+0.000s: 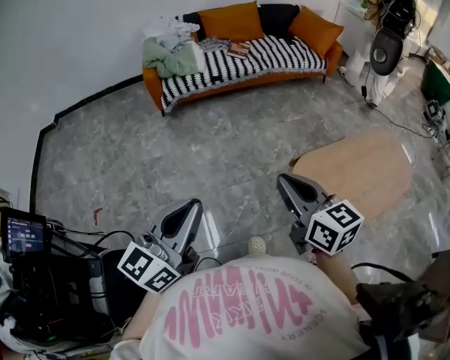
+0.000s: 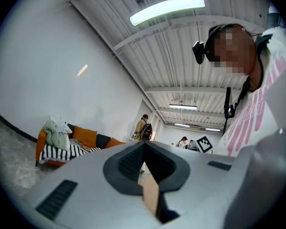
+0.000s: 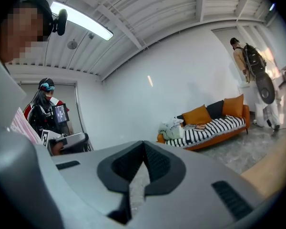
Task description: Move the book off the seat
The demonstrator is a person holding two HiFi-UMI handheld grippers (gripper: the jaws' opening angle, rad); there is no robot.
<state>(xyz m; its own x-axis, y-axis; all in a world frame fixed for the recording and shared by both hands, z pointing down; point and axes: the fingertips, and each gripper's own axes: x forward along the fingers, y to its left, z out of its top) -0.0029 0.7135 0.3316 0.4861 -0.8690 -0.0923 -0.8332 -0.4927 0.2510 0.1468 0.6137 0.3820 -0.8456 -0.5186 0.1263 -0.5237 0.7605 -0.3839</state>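
The book [image 1: 238, 49] lies flat on the striped seat of the sofa [image 1: 285, 58]. It is well apart from both sets of fingers, straight ahead of them across the stone floor [image 1: 172, 148]. The fingers of the left gripper [image 1: 192, 205] are closed together with nothing between them. Those of the right gripper [image 1: 283, 180] are likewise closed and empty.

Handling, as judged: the book looks thin, so it is probably light and fairly stiff. Its cover may be smooth and slip. Its thickness is too small to read from here. Take hold across the full thickness at the near long edge, so the pages cannot fan open. The soft seat should yield and let one finger slide underneath.

Clearances: a heap of clothes [image 1: 172, 51] sits left of the book and an orange cushion [image 1: 229, 21] behind it. A wooden table [image 1: 360, 171] lies just ahead and right of the right fingers. Open floor lies ahead of the left fingers.
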